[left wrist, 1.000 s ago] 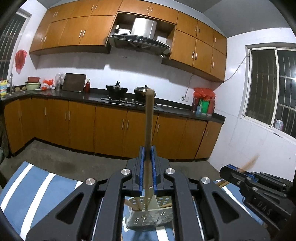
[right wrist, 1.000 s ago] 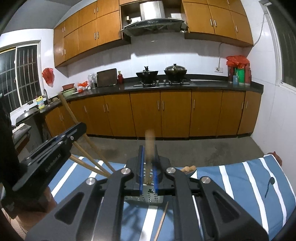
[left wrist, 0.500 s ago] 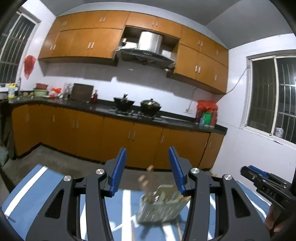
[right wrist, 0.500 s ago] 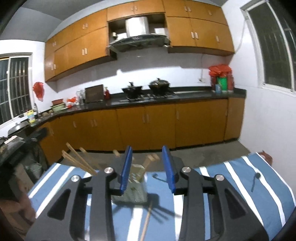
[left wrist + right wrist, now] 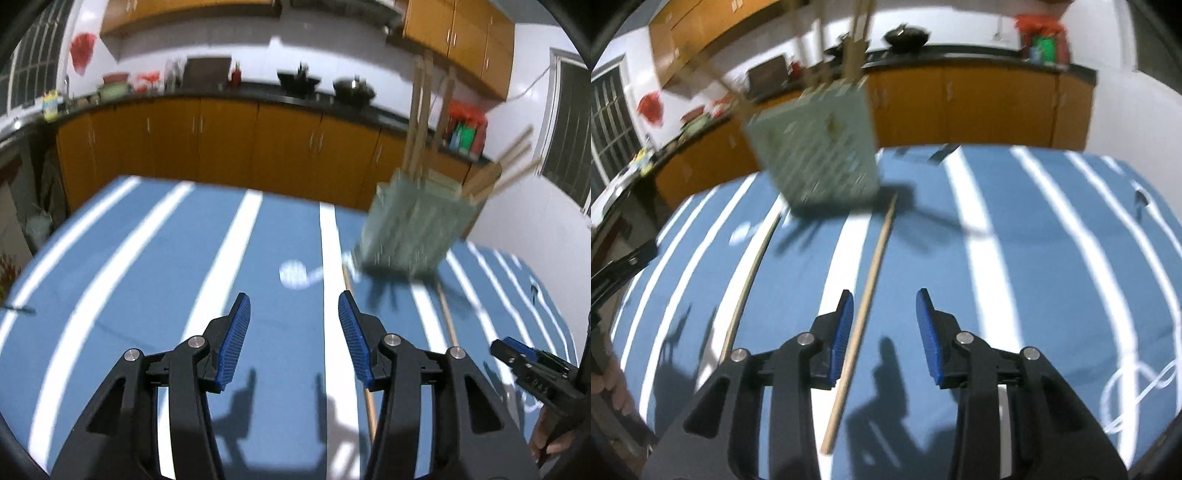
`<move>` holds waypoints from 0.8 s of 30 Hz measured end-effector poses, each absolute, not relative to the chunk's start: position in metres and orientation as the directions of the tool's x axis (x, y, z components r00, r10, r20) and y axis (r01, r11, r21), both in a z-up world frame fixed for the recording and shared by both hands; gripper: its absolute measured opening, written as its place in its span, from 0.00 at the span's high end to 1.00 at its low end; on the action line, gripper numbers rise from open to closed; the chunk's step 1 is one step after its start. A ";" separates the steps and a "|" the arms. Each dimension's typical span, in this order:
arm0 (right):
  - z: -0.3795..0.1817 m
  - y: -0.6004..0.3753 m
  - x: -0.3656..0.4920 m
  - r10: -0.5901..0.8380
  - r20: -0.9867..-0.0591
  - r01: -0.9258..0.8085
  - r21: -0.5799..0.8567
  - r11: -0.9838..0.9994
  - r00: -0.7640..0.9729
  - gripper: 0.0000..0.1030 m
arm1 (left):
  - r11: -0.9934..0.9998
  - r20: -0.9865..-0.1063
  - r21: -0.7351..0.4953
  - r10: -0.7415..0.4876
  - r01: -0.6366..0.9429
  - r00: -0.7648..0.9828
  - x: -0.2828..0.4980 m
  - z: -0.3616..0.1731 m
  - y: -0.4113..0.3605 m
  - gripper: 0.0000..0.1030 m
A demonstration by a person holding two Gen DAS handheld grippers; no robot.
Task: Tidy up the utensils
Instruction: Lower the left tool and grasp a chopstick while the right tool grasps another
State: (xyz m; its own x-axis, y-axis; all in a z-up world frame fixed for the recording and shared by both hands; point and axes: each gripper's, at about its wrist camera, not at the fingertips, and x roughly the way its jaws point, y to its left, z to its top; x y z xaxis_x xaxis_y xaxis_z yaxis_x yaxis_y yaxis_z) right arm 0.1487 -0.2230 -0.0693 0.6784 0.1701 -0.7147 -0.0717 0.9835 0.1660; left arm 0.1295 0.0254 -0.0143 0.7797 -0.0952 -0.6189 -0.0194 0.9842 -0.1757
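Perforated metal holder [image 5: 413, 229] bristles with wooden sticks; both tools [image 5: 294, 345] [image 5: 884, 334] gape wide, empty.

Home kitchen; wooden cabinets [image 5: 229, 136]; wok [image 5: 299, 79] on counter [image 5: 258, 96].

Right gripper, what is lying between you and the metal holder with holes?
In the right wrist view, one long wooden chopstick lies on the striped cloth between the right gripper and the perforated metal holder.
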 end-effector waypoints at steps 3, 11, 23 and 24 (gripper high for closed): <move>-0.083 -0.208 0.145 0.177 -0.738 -0.101 0.147 0.984 0.651 0.65 | 0.985 -0.654 -0.173 -0.118 0.005 0.747 0.126 -0.030 0.014 0.51; -0.097 -0.204 0.151 0.116 -0.769 -0.068 0.094 0.993 0.629 0.92 | 0.986 -0.705 -0.150 -0.160 0.075 0.691 0.123 -0.050 -0.015 0.51; -0.098 -0.247 0.156 0.055 -0.769 0.055 0.116 0.992 0.636 0.92 | 0.986 -0.767 -0.101 -0.160 0.129 0.621 0.128 -0.073 -0.045 0.63; -0.098 -0.247 0.156 0.056 -0.769 0.055 0.118 0.992 0.636 0.92 | 0.987 -0.773 -0.096 -0.156 0.129 0.616 0.129 -0.074 -0.046 0.66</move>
